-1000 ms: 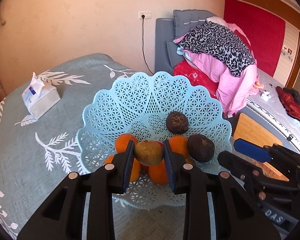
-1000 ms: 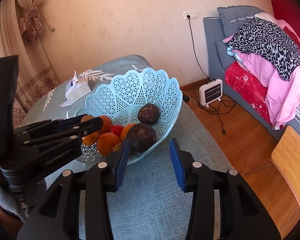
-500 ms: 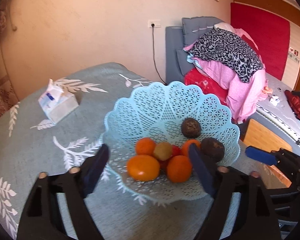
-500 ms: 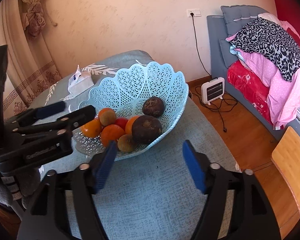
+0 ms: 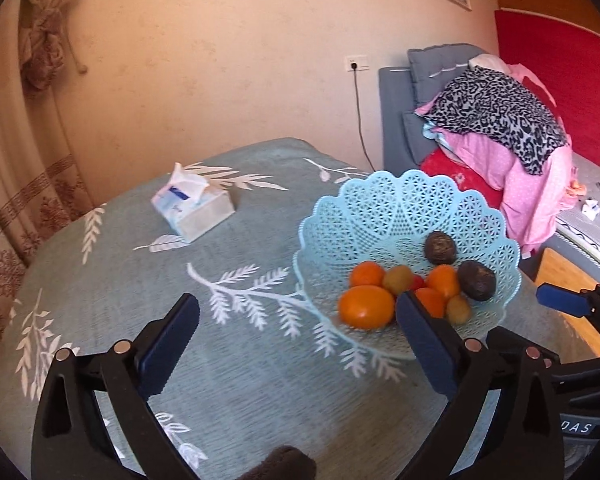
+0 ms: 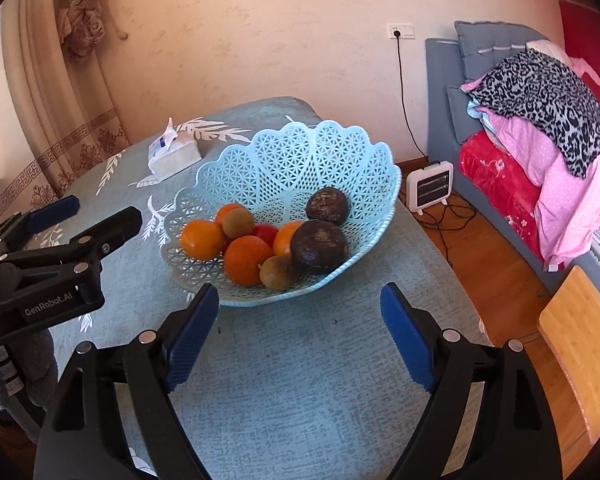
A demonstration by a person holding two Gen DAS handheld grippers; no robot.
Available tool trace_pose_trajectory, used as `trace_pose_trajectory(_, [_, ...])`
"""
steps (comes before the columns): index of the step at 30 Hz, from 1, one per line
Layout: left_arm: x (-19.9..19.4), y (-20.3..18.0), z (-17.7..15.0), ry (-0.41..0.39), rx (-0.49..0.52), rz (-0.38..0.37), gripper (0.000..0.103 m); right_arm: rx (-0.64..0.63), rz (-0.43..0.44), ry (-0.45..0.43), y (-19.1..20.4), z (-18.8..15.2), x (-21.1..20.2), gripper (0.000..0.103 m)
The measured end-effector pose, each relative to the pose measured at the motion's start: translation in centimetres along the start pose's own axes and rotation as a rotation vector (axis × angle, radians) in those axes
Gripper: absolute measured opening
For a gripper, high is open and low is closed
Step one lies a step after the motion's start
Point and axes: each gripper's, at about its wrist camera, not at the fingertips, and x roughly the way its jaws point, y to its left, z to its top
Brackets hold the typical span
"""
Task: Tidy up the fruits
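Surface (image 6: 300,380) with leaf-print cloth under both tools. Basket (image 6: 300,152), pale blue lattice, just ahead of right tool (image 6: 300,332), ahead-right of left tool (image 5: 295,344). Inside, clustered at near side: two dark round fruits (image 6: 319,246), oranges (image 6: 247,260), two small brown-green fruits (image 6: 277,273), red fruit (image 6: 265,233) mostly hidden between oranges. Tissue box (image 5: 193,210) far ahead of left tool. Both tools spread wide, empty. Left tool's right finger covers part of basket rim.

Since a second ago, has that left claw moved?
Yes. The left claw backed away from the blue basket, let go of the small brown fruit, and now gapes open.
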Motion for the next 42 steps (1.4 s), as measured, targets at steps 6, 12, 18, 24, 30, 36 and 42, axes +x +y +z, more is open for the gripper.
trace_pose_trajectory(6, [-0.3,0.8,-0.6,0.003,-0.005,0.029,0.098,-0.043,-0.015,-0.012,1.4,0.0,-0.1,0.085])
trace_pose_trajectory(12, [-0.3,0.9,-1.1,0.016,-0.005,0.056,0.098,-0.051,-0.011,-0.011,1.8,0.0,0.0,0.087])
trace_pose_trajectory(18, [-0.3,0.7,-1.2,0.013,-0.002,0.054,0.098,-0.047,-0.012,-0.008,1.8,0.0,0.1,0.087])
trace_pose_trajectory(24, [-0.1,-0.1,-1.2,0.011,0.029,0.053,0.098,-0.046,-0.012,-0.005,1.7,0.0,0.3,0.087])
trace_pose_trajectory(30, [0.1,-0.8,-1.2,0.006,0.051,0.047,0.098,-0.031,-0.019,-0.003,1.4,-0.1,0.4,0.087])
trace_pose_trajectory(36, [0.1,-1.3,-1.5,-0.007,0.068,0.051,0.098,-0.023,-0.021,-0.001,1.2,-0.1,0.5,0.087])
trace_pose_trajectory(42, [0.1,-1.4,-1.7,-0.006,0.078,0.055,0.098,-0.021,-0.026,0.003,1.2,-0.2,0.6,0.087])
